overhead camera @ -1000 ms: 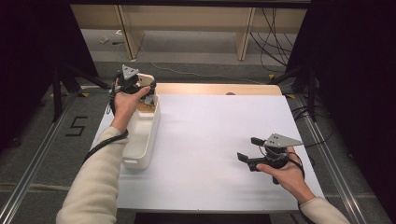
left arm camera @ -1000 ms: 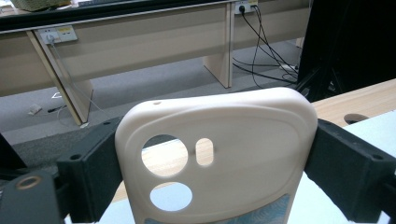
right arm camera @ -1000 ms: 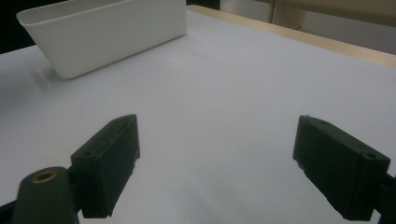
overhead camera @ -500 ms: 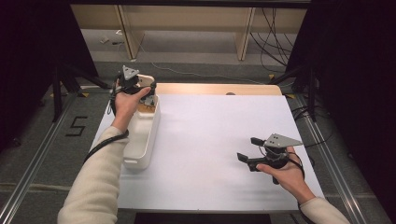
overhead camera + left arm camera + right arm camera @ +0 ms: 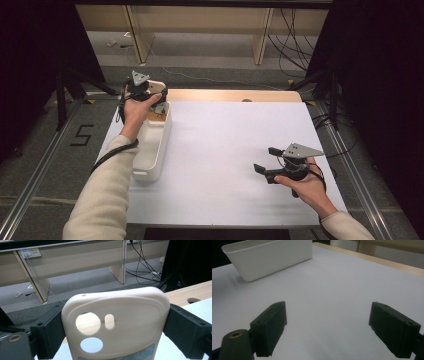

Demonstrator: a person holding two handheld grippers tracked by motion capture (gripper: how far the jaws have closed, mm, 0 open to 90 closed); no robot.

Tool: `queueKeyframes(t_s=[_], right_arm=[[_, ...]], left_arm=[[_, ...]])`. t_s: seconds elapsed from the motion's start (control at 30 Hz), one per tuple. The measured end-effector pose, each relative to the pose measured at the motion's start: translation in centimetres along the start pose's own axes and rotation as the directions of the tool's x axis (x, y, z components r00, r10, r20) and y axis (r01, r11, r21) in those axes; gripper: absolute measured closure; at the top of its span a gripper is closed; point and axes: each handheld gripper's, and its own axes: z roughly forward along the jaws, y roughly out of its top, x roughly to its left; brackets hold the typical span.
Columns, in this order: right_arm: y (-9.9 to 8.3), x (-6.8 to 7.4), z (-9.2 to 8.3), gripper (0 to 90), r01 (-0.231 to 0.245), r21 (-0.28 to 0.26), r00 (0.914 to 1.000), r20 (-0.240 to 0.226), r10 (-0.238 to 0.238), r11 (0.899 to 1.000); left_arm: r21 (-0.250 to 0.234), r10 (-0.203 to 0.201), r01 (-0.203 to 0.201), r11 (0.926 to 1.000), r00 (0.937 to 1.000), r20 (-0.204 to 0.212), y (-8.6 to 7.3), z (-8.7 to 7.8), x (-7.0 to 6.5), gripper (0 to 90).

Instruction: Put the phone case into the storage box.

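Right, the left gripper [image 5: 152, 92] is up at the far end of the white bin [image 5: 150, 165], its jaws clamped across the width of a cream phone case [image 5: 115, 325]; in the left gripper view the case stands upright between them, camera cutouts low and to the left, gripped by its two long edges, which likely keeps it from twisting; it hangs above the bin, so I'd judge it's either going in or coming out. Over on the near right of the table [image 5: 225, 150] the right gripper [image 5: 267, 161] rests low, jaws wide and empty, pointed across the white surface toward the bin; parked clear, probably waiting.
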Motion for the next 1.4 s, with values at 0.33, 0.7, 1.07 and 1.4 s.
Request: queueKeyframes(t_s=[0.33, 0.7, 1.07, 1.4], right_arm=[[0.0, 0.0, 0.0, 15.7, 0.0, 0.0, 1.0, -0.001, 0.0, 1.0], [0.0, 0.0, 0.0, 15.7, 0.001, 0.001, 1.0, 0.0, -0.001, 1.0], [0.0, 0.0, 0.0, 15.7, 0.001, 0.003, 1.0, 0.0, -0.001, 1.0], [0.0, 0.0, 0.0, 15.7, 0.001, 0.004, 1.0, 0.0, -0.001, 1.0]], left_arm=[[0.014, 0.001, 0.0, 0.9999, 1.0, -0.004, -0.3, 0.3, -0.1, 10.3], [0.026, -0.005, 0.005, 0.9996, 1.0, -0.007, -0.5, 0.6, -0.1, 10.1], [0.049, -0.017, 0.018, 0.9987, 0.9998, -0.008, -0.9, 1.0, 0.0, 9.9], [0.061, -0.021, 0.022, 0.9979, 0.9997, -0.011, -1.2, 1.4, 0.0, 9.9]])
